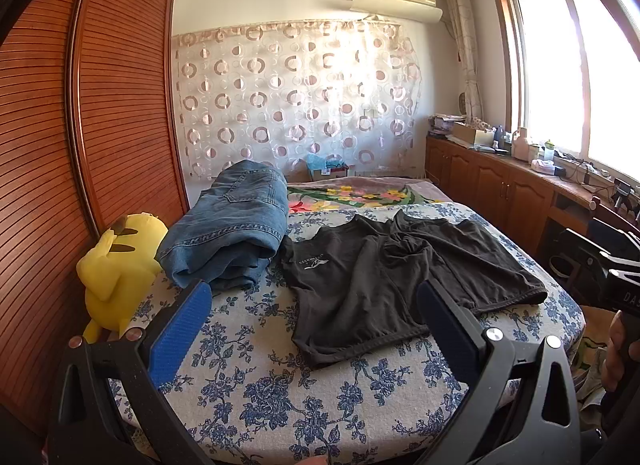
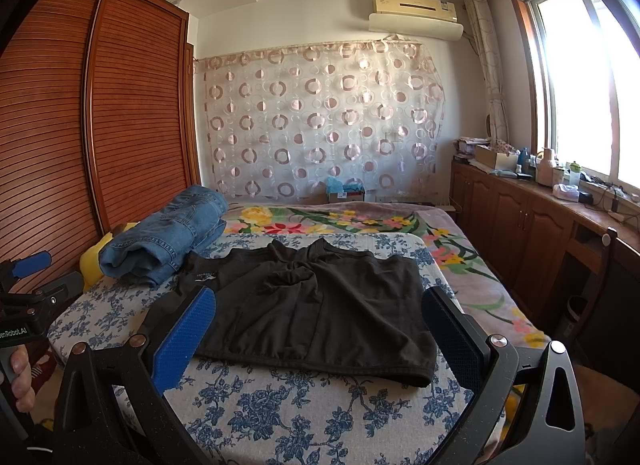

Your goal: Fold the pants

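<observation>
Left wrist view: the left claw [image 1: 316, 313] hangs spread wide above the near end of the bed [image 1: 280, 393], pinching nothing. Between and beyond its pads lie the black shorts [image 1: 384, 285], spread flat on the blue-flowered cover with the leg hems toward the camera and the waist bunched at the far side, probably laid out this way so a fold can start from the hems. Just left of them, touching or overlapping one edge, sits a pile of folded jeans [image 1: 232, 233], likely set aside out of the working area. A yellow plush [image 1: 116, 265] leans beside the jeans at the bed's edge, against the wardrobe [image 1: 80, 125]. The right claw [image 1: 612, 269] shows only partly at the right margin.

Right wrist view: the right claw [image 2: 320, 325] is likewise spread and empty, poised over the shorts' near hem, which suggests folding has not begun. The left claw's blue pad shows at the far left. A small open box [image 2: 346, 193] stands past the bed's far end with blue material poking out; what it holds I cannot tell. A cardboard box [image 2: 496, 157] sits on the cabinet surface [image 2: 560, 201] among bottles.
</observation>
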